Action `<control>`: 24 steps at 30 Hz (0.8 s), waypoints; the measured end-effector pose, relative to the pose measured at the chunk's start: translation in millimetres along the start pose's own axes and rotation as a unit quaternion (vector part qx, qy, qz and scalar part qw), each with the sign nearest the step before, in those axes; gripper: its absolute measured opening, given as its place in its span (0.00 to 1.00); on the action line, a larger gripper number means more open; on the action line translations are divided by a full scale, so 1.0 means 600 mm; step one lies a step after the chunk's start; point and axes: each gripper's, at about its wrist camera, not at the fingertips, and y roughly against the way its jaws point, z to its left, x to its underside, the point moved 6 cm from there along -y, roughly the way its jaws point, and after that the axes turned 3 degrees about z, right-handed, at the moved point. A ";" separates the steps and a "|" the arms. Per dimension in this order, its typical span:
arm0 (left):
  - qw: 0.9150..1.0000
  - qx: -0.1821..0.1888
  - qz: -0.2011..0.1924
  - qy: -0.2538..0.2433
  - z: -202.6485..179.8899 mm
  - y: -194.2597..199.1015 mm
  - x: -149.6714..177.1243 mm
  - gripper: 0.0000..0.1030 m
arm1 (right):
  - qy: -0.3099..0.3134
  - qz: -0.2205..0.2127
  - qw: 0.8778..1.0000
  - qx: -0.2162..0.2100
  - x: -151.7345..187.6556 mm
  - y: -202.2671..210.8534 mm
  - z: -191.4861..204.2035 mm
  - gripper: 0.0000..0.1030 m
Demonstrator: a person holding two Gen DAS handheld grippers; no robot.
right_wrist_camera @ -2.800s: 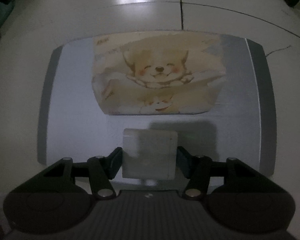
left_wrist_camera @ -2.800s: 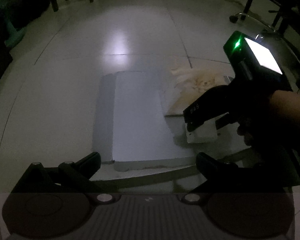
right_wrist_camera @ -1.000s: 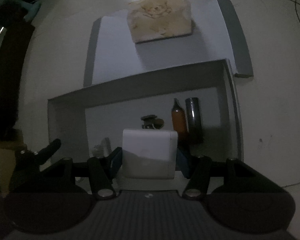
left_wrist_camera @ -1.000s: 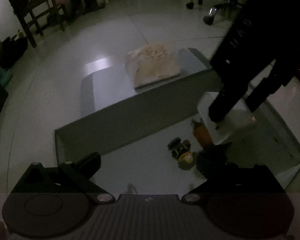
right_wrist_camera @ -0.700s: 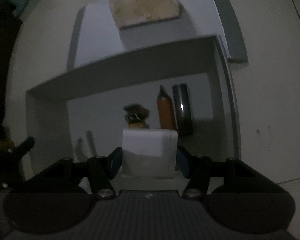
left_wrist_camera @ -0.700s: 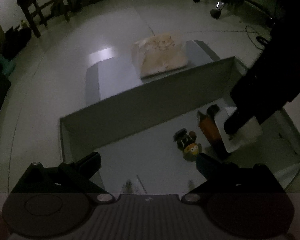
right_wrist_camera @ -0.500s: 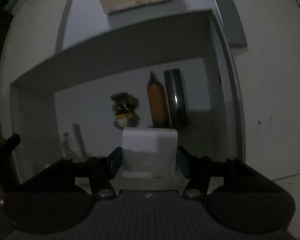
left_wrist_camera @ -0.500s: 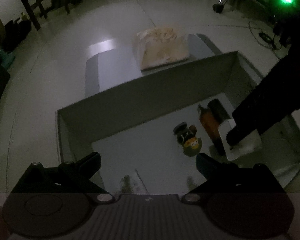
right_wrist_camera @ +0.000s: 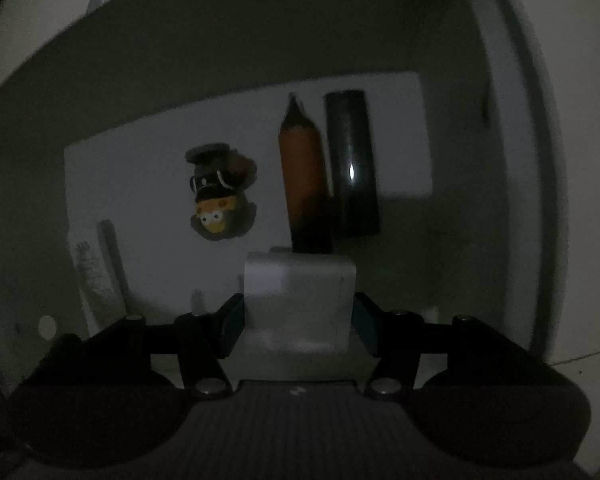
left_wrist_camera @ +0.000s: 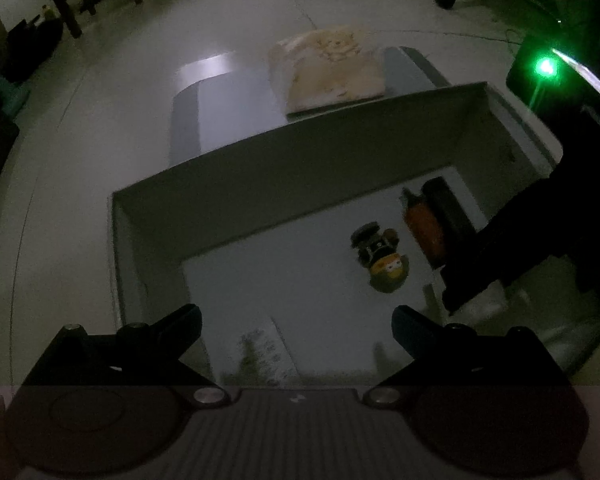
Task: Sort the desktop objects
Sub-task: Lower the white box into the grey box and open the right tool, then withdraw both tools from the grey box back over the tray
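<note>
Two jaws of the right gripper [right_wrist_camera: 298, 322] are clamped on a white block [right_wrist_camera: 300, 300], held low inside the grey box [right_wrist_camera: 180, 56]; dim light hides whether the block touches the box floor. The left gripper [left_wrist_camera: 296, 330] hangs over the box's near edge with jaws wide and nothing between them. In the box lie a small toy figure [right_wrist_camera: 220, 196], an orange pen-shaped thing [right_wrist_camera: 304, 184] and a dark cylinder [right_wrist_camera: 352, 164] side by side, plus a pale strip [right_wrist_camera: 94, 268] at the left wall, too murky to identify. Beyond the box, a cream pouch with a cartoon print [left_wrist_camera: 332, 68] rests on the grey lid [left_wrist_camera: 228, 108].
</note>
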 end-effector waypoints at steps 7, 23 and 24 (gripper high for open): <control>0.999 -0.019 0.021 0.027 0.025 -0.015 0.006 1.00 | 0.028 0.013 1.000 -0.005 0.016 -0.009 0.034 0.58; 0.999 -0.019 0.040 0.023 0.023 -0.024 0.007 1.00 | 0.061 -0.008 0.998 0.023 0.001 -0.003 0.055 0.61; 0.999 -0.017 0.045 0.024 0.024 -0.027 0.007 1.00 | 0.064 -0.012 0.998 0.018 0.003 0.005 0.054 0.61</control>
